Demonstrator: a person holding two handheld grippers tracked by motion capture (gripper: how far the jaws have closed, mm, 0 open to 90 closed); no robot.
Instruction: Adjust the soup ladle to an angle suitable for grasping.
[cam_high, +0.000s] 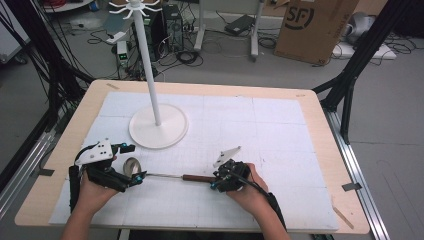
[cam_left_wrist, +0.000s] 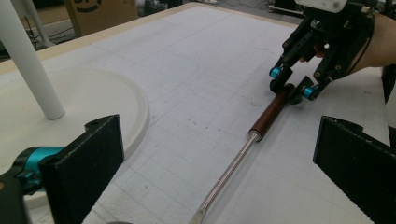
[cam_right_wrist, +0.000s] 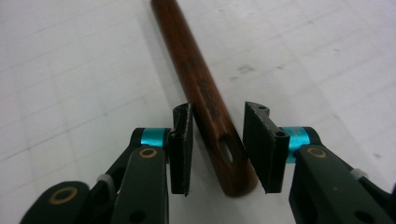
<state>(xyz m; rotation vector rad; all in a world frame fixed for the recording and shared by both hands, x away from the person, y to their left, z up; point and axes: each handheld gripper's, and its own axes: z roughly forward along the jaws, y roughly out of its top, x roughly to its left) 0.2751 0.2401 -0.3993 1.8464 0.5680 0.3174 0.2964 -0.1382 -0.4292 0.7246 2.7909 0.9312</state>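
The left tongs (cam_high: 136, 164) are spread wide beside the bowl of a ladle (cam_high: 165, 175) lying flat on the white table (cam_high: 280, 130), near the stand (cam_high: 158, 125). Its metal shaft runs right to a brown wooden handle (cam_right_wrist: 205, 93), which the right tongs (cam_right_wrist: 217, 149) straddle, narrowly parted, not clamped.

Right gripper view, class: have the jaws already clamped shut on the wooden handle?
No: the right gripper straddles the wooden handle with gaps visible on both sides.

High view overhead; both claw views low, sharing ladle handle (cam_left_wrist: 272, 113).
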